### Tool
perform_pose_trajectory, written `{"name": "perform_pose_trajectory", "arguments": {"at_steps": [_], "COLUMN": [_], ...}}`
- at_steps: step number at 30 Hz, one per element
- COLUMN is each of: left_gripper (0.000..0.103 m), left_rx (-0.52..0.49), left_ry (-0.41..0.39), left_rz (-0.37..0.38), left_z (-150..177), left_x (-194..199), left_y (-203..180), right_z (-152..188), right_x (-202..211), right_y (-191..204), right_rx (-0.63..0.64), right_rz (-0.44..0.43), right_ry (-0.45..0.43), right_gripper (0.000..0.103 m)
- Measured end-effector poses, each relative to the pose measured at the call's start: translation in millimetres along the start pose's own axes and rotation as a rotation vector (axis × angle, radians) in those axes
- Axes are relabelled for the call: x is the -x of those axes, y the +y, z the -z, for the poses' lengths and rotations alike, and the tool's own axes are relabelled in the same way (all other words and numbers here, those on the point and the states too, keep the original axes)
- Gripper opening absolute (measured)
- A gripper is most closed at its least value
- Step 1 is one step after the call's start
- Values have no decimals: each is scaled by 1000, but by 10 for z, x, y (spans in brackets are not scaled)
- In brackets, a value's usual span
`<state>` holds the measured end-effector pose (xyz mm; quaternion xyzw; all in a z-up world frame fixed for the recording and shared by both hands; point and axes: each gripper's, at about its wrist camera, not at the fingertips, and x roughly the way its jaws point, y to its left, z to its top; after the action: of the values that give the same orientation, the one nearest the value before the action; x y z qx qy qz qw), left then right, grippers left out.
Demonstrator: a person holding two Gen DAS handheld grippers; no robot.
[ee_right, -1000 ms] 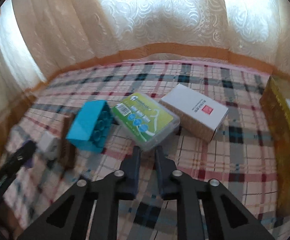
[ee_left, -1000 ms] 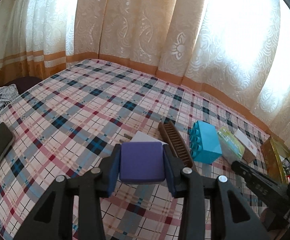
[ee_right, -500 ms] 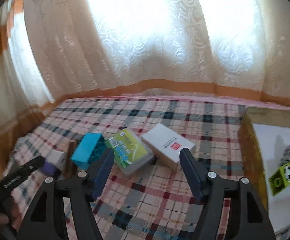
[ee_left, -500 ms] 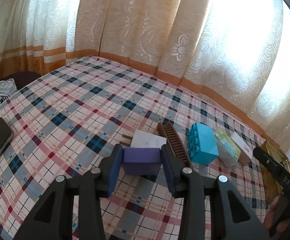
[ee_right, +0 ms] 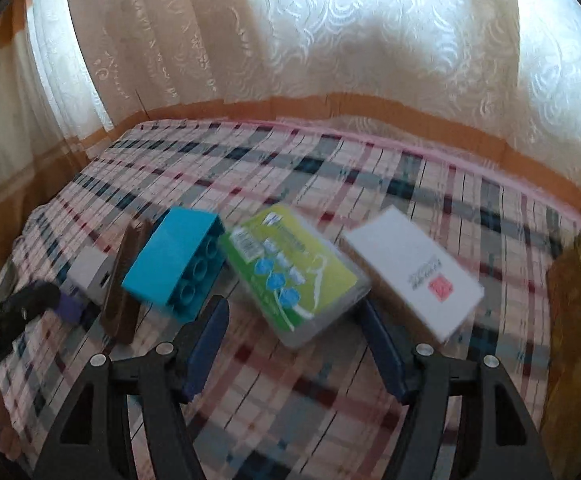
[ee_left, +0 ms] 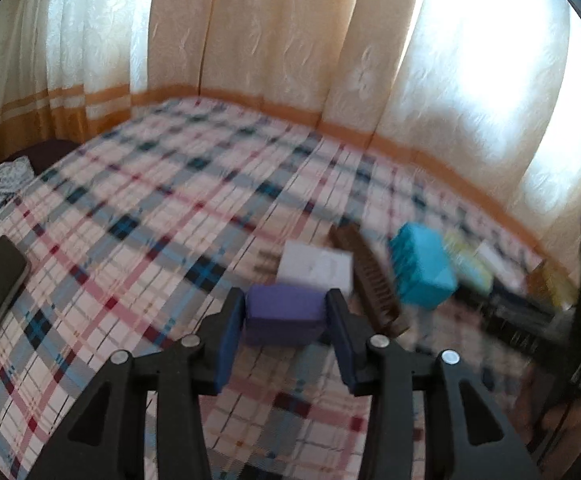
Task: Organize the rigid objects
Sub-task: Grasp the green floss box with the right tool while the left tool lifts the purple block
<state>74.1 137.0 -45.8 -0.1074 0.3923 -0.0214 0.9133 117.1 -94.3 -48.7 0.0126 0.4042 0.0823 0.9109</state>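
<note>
Two changes, one per hand.

Left wrist view: left gripper (ee_left: 284, 305) has just been opening. A second ago the pads were clenched on the purple block (ee_left: 284, 312). Now the block sits between slackened pads, apparently down on the plaid bedspread (ee_left: 130, 240); blur hides any gap. It lies toward the near edge, just in front of the white box (ee_left: 318, 268), with the brown comb (ee_left: 374, 280) and blue brick (ee_left: 422, 268) beside it toward the right edge. I judge that placement done.

Right wrist view: right gripper (ee_right: 292, 312), shut a second ago, has opened and now stands wide, pads on nothing. It has closed in on the green case (ee_right: 294, 272), which lies just ahead between the fingers, mid-row between the brick and the white carton (ee_right: 410, 268). Yellow bin (ee_right: 570, 320) at the right edge. The case is probably the next pick.
</note>
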Motion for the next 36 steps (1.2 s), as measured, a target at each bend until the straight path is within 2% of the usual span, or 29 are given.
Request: {"name": "perform_pose_trajectory", "arguments": {"at_steps": [2,5,8,10,14,16,18,21,24,27,29,31,33,34,36], "left_gripper": [47,54,57,57,57,63,69,71,76,83,84,92,93,93,93], "left_rx": [-6,-39,-69,-60,4,16,13,4,-16,-41,-4,36,64,72,84], "left_ry": [54,60,61,60,48,47,47,44,52,58,34,22,26,32,30], "left_rz": [-14,-50,-84,-86,-71,-53,-26,-24,-25,-75,-85,-94,-94,-89,-91], "left_z": [26,49,66,58,31,27,27,25,27,29,6,-16,-16,-13,-17], "left_x": [-86,-106,-114,-117,-100,-102,-106,-107,-111,-124,-86,-72,-88,-97,-105], "left_y": [-1,-42,-70,-55,48,64,59,62,53,39,111,184,223,234,249], "right_z": [-45,-106,-109,-120,-167,-190,-220,-282,-338,-383,-393,-387,-378,-376,-375], "right_x": [-40,-116,-82,-82,-173,-168,-185,-223,-259,-335,-362,-375,-358,-341,-306], "right_y": [9,46,48,-13,-146,-147,-100,-26,-20,8,10,2,-19,-24,-50], "right_rx": [20,71,130,121,23,2,17,77,108,158,183,193,179,167,137], "right_rz": [4,6,48,25,-37,-59,-58,-31,-67,-63,-58,-93,-161,-195,-278], "right_ry": [4,18,2,2,30,20,15,11,13,26,26,37,50,52,69], "right_gripper": [70,70,70,70,70,70,70,70,71,71,71,71,68,59,57]}}
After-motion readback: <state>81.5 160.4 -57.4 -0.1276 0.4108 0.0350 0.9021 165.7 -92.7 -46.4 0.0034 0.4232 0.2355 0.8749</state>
